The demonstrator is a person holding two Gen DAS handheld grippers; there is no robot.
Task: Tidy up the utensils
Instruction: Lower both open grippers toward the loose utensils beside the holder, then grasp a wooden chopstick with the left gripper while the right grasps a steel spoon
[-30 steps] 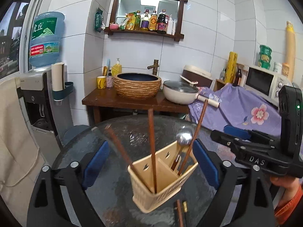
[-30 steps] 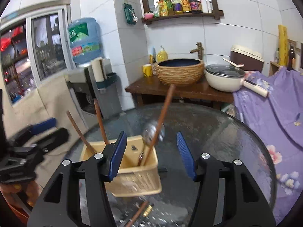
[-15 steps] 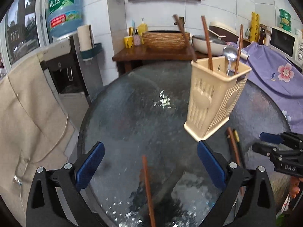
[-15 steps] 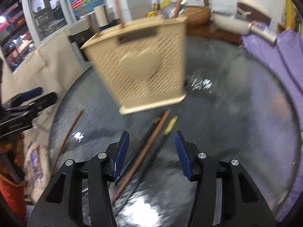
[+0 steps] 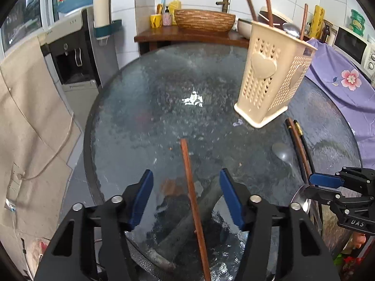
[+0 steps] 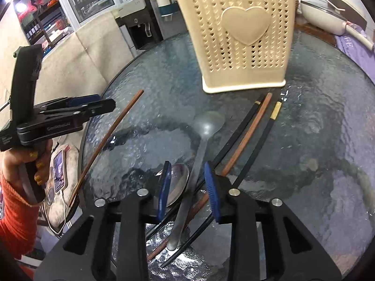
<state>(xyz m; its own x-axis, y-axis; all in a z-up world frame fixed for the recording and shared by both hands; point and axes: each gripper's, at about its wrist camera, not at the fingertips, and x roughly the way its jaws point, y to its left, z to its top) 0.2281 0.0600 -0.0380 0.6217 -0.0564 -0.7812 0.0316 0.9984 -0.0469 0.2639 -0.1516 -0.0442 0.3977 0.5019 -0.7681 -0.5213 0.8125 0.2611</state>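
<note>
Two grippers of yours hang over a round, dark, textured glass table [image 5: 145,107] in a white-tiled kitchen. Around it stand a water dispenser [image 5: 70,53] with its blue bottle, a wooden counter [image 5: 187,36] carrying a woven basin [image 5: 204,20], and a purple flowered cloth [image 5: 344,82] beside a microwave [image 5: 354,46]. On the far right part of the table stands the cream holder [image 5: 273,75], upright, with brown chopsticks [image 5: 267,4] and a spoon bowl showing above its rim. Your left gripper [image 5: 186,197] is spread wide and holds nothing; one brown chopstick [image 5: 191,192] lies on the glass between its blue pads [image 5: 141,196]. Your right gripper [image 6: 187,186] is partly open and empty too, straddling a spoon [image 6: 199,149] that lies with its bowl toward the holder; a second spoon [image 6: 178,183] lies just left of it, near the left pad. Right of them lie a brown stick [image 6: 248,133] and black chopsticks [image 6: 262,135], side by side.
</note>
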